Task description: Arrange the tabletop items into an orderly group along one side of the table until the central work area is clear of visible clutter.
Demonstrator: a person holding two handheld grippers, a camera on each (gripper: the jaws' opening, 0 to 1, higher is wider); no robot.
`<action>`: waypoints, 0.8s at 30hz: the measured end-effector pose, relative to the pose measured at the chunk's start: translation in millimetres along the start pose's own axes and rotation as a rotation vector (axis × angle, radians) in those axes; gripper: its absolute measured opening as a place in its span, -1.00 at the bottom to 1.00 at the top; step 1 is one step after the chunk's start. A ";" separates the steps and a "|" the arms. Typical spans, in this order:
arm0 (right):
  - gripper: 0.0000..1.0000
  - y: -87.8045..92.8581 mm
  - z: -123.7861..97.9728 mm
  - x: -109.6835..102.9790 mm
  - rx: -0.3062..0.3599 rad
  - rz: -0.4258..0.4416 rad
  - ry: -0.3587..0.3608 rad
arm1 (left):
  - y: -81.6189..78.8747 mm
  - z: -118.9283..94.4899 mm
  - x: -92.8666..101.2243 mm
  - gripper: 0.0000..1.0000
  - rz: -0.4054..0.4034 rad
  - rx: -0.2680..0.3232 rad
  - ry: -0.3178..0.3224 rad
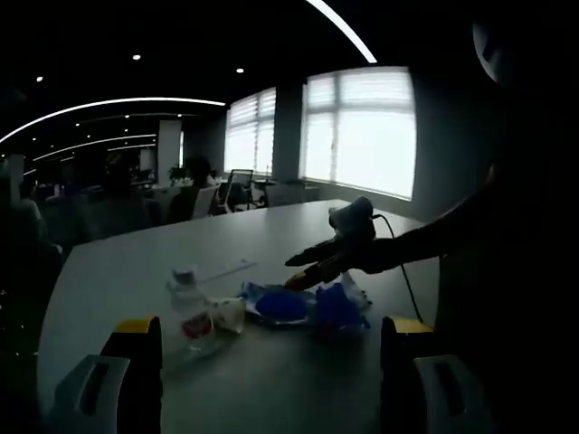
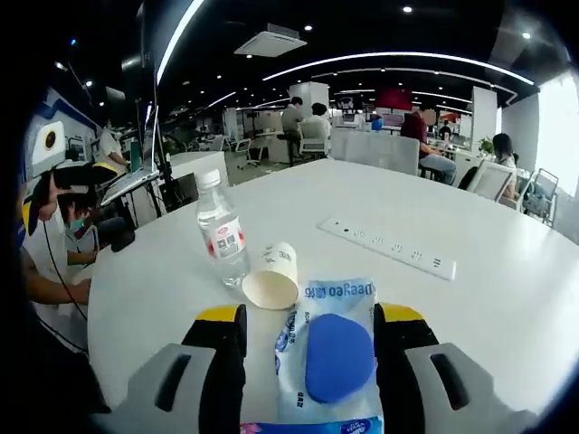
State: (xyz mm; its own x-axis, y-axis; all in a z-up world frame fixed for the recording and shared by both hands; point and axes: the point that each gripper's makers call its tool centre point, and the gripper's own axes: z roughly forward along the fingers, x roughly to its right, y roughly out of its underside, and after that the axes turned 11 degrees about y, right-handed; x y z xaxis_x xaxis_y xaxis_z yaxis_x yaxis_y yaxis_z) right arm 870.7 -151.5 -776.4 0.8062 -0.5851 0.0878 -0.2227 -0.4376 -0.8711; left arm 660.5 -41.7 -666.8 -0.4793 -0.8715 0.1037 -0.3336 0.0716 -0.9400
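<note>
Right gripper [image 2: 308, 339] jaws spread wide, straddling blue-and-white wipes packet [image 2: 330, 348] lying flat on white table [image 2: 488, 298], not clamped. Just beyond: paper cup [image 2: 272, 277] tipped on its side, touching upright water bottle [image 2: 221, 229]. White power strip [image 2: 389, 246] farther off. Left gripper [image 1: 271, 362] open, empty, low over table edge; same cluster ahead, right gripper reaching in over packet.
</note>
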 end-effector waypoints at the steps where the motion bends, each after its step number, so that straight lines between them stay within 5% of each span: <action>1: -0.07 -0.2 2.9 -2.2 -0.004 -0.022 0.001 | 0.9 -0.7 -1.2 0.99 -0.001 -0.002 -0.001; 14: -0.30 13.3 22.1 -7.8 -0.086 -0.081 0.003 | 2.1 -0.6 -14.1 0.99 -0.006 -0.007 -0.015; 24: -0.44 9.0 32.6 -12.9 -0.067 -0.107 0.003 | -5.2 11.4 -16.2 0.98 0.009 0.001 -0.010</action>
State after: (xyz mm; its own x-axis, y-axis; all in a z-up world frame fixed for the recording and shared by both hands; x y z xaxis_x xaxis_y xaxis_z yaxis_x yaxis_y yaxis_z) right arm 876.2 -125.6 -801.1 0.8260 -0.5342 0.1801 -0.1716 -0.5425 -0.8223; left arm 679.3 -33.5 -667.3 -0.4743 -0.8755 0.0923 -0.3286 0.0788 -0.9412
